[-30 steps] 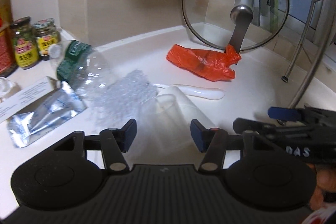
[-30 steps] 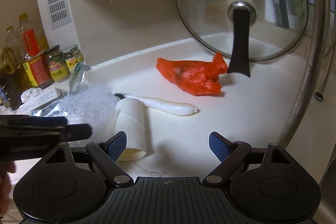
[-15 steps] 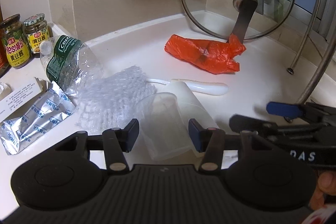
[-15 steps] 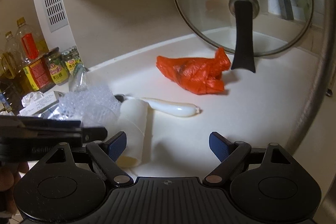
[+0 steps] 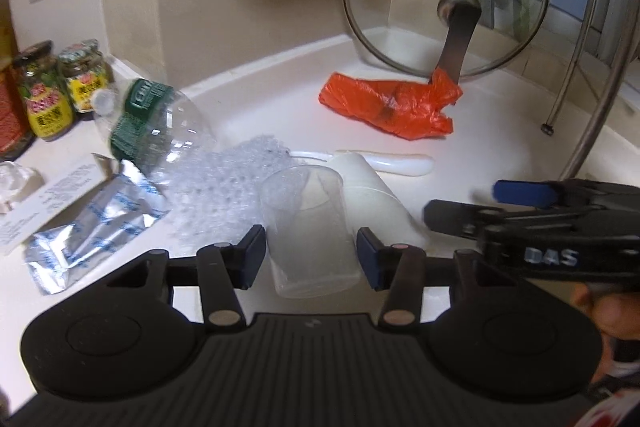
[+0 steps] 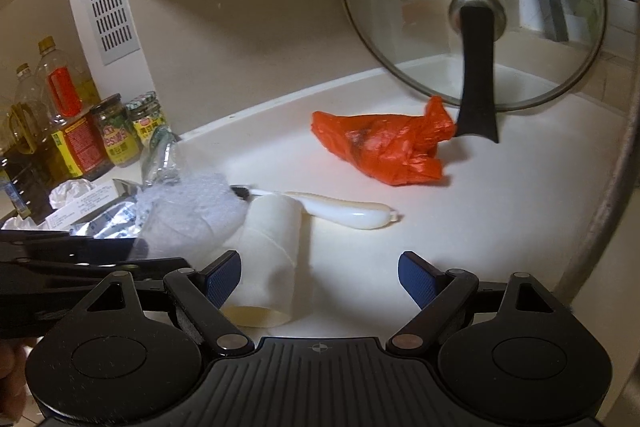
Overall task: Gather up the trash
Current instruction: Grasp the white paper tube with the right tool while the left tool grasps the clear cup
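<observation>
A clear plastic cup (image 5: 310,231) lies on the white counter between the fingers of my left gripper (image 5: 311,255), which is open around it with small gaps on both sides. A cardboard tube (image 6: 266,259) lies just right of the cup; it also shows in the left wrist view (image 5: 376,195). My right gripper (image 6: 320,277) is open and empty, above the counter right of the tube. An orange plastic bag (image 6: 380,147) lies further back. A crushed clear bottle (image 5: 156,127), bubble wrap (image 5: 224,183) and a foil pouch (image 5: 92,227) lie to the left.
A white toothbrush (image 6: 344,213) lies behind the tube. A glass pot lid (image 6: 472,15) leans on the back wall. Jars (image 6: 116,135) and oil bottles (image 6: 60,107) stand at the left. A metal rack leg (image 5: 600,99) rises at the right.
My left gripper has moved forward so the clear cup now sits between its open fingers. The right gripper has shifted only slightly.
</observation>
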